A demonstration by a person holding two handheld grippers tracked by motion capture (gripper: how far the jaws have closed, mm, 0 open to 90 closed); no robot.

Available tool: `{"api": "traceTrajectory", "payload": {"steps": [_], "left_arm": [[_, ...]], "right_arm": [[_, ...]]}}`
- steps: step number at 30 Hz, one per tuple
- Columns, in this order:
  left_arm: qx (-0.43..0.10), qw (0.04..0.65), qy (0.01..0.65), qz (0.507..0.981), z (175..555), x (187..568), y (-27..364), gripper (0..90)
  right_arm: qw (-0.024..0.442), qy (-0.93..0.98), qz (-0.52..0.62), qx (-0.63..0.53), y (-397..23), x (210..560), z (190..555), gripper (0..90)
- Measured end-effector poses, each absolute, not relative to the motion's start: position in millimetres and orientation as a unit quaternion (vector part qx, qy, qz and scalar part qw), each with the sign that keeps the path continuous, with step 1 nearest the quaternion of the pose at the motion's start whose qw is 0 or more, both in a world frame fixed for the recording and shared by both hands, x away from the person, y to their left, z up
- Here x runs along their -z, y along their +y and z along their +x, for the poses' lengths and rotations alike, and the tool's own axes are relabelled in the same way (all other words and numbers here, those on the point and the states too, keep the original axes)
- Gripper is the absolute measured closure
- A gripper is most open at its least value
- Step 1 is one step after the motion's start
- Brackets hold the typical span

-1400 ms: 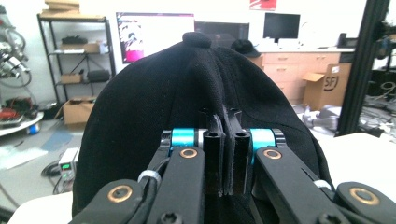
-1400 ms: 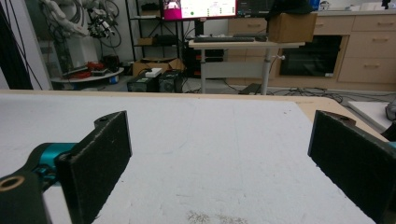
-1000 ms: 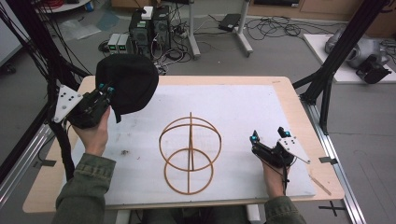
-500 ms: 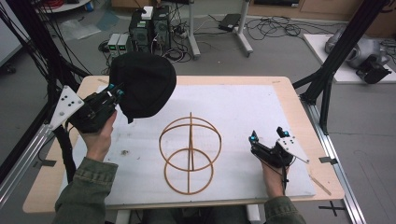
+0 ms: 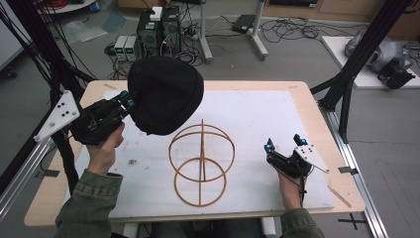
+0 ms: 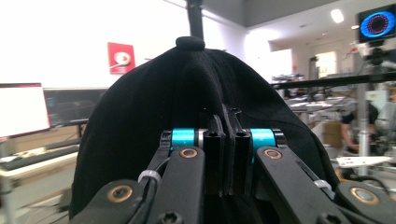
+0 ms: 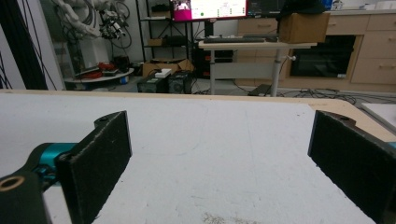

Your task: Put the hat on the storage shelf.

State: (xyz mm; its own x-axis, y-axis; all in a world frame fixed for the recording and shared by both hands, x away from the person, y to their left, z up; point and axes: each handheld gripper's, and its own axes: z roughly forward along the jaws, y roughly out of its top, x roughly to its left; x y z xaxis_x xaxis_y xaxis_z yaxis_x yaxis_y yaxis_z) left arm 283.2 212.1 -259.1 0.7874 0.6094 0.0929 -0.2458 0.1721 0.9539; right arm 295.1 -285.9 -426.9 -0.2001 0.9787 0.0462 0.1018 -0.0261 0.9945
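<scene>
A black cap (image 5: pixel 166 94) hangs in the air above the table's left half, with my left gripper (image 5: pixel 129 100) shut on its edge. In the left gripper view the two jaws pinch a fold of the cap (image 6: pixel 196 102), whose crown rises in front of the camera. A round wooden frame of crossed hoops (image 5: pixel 201 163) stands upright on the white mat (image 5: pixel 257 119), just right of and below the cap. My right gripper (image 5: pixel 283 144) rests on the mat at the right, open, with nothing between its pads (image 7: pixel 100 163).
The wooden table (image 5: pixel 317 114) carries the mat, with bare mat beyond the right gripper (image 7: pixel 219 154). Black rig posts (image 5: pixel 346 84) stand at both table sides. Computers and cables (image 5: pixel 158 29) lie on the floor behind.
My left gripper has carried the cap up and to the right, closer to the wooden frame. The right gripper has stayed where it was.
</scene>
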Motion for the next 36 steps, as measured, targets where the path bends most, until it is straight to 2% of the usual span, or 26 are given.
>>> {"api": "traceTrajectory", "payload": {"steps": [18, 24, 36], "left_arm": [[-0.225, 0.746, 0.098, 0.619, 280, 258, 197, 87.5], [-0.186, 0.738, 0.078, 0.644, 284, 259, 189, 87.5], [-0.159, 0.727, 0.063, 0.665, 288, 264, 178, 87.2]], "right_arm": [[0.411, 0.571, 0.47, -0.533, -285, 426, 296, 5.2], [0.408, 0.571, 0.472, -0.533, -284, 426, 296, 5.2], [0.407, 0.573, 0.47, -0.534, -284, 426, 296, 5.2]]}}
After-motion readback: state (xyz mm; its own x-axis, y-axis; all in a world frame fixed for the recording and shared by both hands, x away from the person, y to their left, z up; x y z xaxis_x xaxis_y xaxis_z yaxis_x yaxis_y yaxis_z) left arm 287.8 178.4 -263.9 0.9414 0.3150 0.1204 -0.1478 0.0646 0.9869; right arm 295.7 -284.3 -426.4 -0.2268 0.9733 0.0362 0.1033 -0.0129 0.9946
